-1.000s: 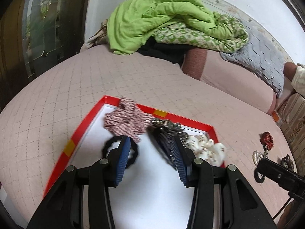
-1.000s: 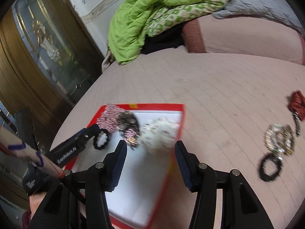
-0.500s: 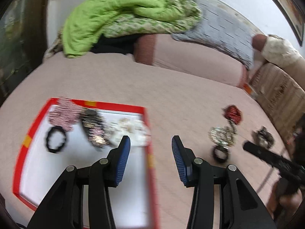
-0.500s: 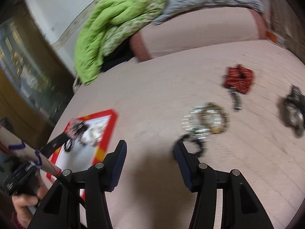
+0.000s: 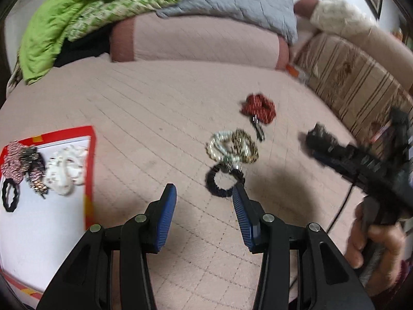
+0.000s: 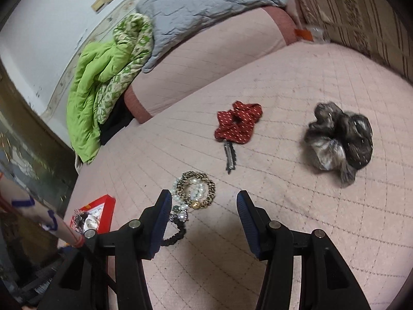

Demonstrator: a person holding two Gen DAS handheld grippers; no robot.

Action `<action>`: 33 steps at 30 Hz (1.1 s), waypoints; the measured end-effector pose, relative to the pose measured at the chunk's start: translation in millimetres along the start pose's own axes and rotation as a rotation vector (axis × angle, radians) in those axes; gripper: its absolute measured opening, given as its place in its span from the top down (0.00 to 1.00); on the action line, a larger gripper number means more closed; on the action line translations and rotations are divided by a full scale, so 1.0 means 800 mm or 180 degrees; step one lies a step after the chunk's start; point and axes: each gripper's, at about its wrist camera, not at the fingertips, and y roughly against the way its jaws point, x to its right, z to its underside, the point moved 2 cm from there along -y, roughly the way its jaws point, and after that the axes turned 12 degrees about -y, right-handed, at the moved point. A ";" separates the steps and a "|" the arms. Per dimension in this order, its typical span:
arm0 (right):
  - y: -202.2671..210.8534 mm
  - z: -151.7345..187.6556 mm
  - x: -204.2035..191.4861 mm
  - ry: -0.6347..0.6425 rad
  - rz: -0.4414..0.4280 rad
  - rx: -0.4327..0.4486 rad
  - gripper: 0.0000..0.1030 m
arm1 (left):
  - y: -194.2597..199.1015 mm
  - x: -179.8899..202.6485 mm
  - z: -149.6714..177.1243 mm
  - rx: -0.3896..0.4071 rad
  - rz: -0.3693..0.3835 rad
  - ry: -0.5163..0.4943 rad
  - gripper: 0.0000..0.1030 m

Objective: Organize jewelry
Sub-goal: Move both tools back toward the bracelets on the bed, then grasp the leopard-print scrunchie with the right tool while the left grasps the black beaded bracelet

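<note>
On the pink bed, a black hair tie [image 5: 224,182], a pearl bracelet [image 5: 219,146] and a leopard-print tie [image 5: 244,146] lie bunched together; the bunch also shows in the right wrist view [image 6: 196,190]. A red dotted scrunchie [image 5: 259,108] [image 6: 238,122] with a dark clip [image 6: 230,157] lies beyond. A grey furry scrunchie [image 6: 340,139] lies to the right. The red-rimmed white tray [image 5: 89,155] holds several scrunchies and a black tie [image 5: 10,193]. My left gripper [image 5: 204,193] is open and empty, just short of the black tie. My right gripper [image 6: 204,201] is open and empty above the bunch.
A green quilt [image 5: 85,7], a grey pillow [image 5: 232,2] and a pink bolster [image 5: 196,41] lie at the bed's head. A striped sofa back [image 5: 356,82] runs along the right. The hand holding the right gripper [image 5: 374,235] shows at the right of the left wrist view.
Both grippers swung right, away from the tray, toward the loose pieces on the bed. The tray moved to the left edge of both views. Both stayed open and empty.
</note>
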 end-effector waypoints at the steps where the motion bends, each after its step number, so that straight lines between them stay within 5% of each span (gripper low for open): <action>1: 0.001 -0.001 0.004 -0.0053 -0.0023 -0.0013 0.45 | -0.008 0.003 -0.001 -0.0039 0.0027 -0.0017 0.57; 11: -0.017 -0.003 0.015 -0.0248 -0.0069 -0.0181 0.45 | -0.114 0.006 -0.009 -0.0475 0.0127 0.0027 0.60; 14: -0.021 -0.007 0.009 -0.0219 -0.0055 -0.0120 0.45 | -0.121 0.006 -0.010 -0.0364 -0.0032 -0.0055 0.76; 15: -0.025 -0.008 0.006 -0.0181 -0.0055 -0.0123 0.45 | -0.121 0.004 -0.009 -0.0322 -0.0092 -0.0078 0.92; 23: -0.050 0.000 -0.019 0.0058 -0.0101 -0.0246 0.46 | -0.090 -0.018 -0.002 -0.0054 -0.0036 -0.0101 0.93; 28: -0.073 0.013 -0.036 0.0315 -0.0062 -0.0381 0.61 | -0.071 -0.042 -0.008 0.0130 0.0016 0.0028 0.93; 33: -0.100 0.021 -0.055 0.0636 0.0046 -0.0427 0.64 | -0.064 -0.052 -0.010 0.0180 0.0061 0.0055 0.93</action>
